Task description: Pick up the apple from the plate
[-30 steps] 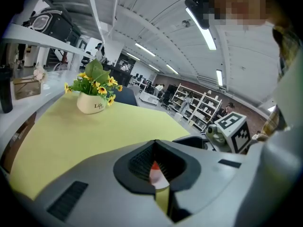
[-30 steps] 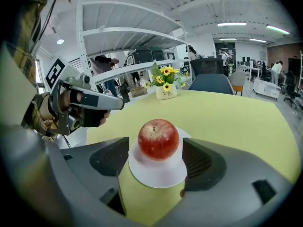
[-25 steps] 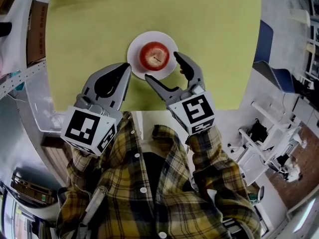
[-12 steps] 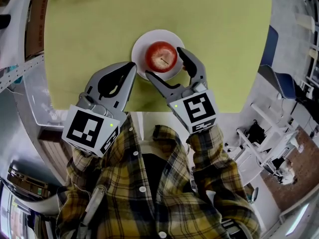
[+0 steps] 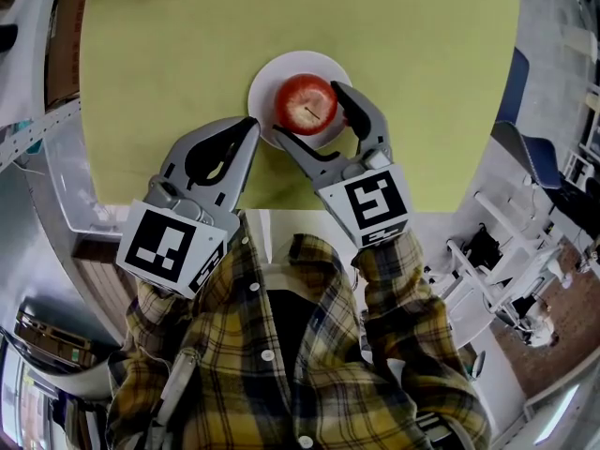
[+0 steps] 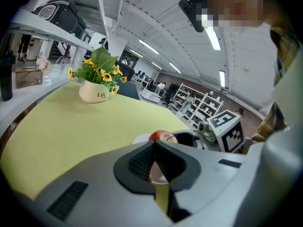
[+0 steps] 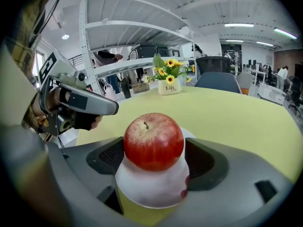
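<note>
The apple (image 5: pixel 305 104) on the plate (image 5: pixel 269 81) is being straddled by the right gripper's (image 5: pixel 309 117) open jaws, closure likely due next; the left gripper (image 5: pixel 246 125), at eight o'clock, is being held shut, empty.

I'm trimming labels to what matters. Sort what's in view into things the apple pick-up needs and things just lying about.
For the job:
- apple, sitting on the white plate
- right gripper, fingers open either side of the apple

Just lying about:
- left gripper, fingers shut, holding nothing
- flower pot, far across the green table
</note>
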`<control>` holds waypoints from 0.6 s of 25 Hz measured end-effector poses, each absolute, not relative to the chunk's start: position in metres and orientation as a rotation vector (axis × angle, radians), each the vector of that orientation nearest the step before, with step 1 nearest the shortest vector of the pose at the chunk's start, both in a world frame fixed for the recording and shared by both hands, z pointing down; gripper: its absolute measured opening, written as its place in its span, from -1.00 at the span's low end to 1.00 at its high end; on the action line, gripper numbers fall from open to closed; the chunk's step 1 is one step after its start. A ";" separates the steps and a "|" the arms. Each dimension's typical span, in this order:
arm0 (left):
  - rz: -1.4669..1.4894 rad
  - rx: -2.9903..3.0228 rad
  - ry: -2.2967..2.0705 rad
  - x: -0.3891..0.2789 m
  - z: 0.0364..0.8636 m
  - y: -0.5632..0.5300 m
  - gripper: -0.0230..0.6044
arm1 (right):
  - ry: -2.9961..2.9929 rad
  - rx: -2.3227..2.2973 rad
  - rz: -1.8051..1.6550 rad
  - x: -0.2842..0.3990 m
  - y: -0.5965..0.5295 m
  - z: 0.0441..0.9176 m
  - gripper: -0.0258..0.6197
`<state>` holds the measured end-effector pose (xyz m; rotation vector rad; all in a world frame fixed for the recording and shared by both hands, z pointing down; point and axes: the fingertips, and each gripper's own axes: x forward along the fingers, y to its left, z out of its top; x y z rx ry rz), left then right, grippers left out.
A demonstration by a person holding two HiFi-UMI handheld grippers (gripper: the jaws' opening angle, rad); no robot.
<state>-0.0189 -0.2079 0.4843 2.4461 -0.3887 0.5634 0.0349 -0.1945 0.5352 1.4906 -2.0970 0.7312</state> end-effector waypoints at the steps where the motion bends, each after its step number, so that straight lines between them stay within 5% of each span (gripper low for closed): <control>1: 0.564 2.446 -0.388 -0.019 0.485 -0.207 -0.90 | -2.099 1.488 0.729 0.034 -0.195 0.535 0.30; 15: 0.554 2.447 -0.388 -0.017 0.482 -0.207 -0.90 | -2.101 1.488 0.765 0.033 -0.195 0.536 0.28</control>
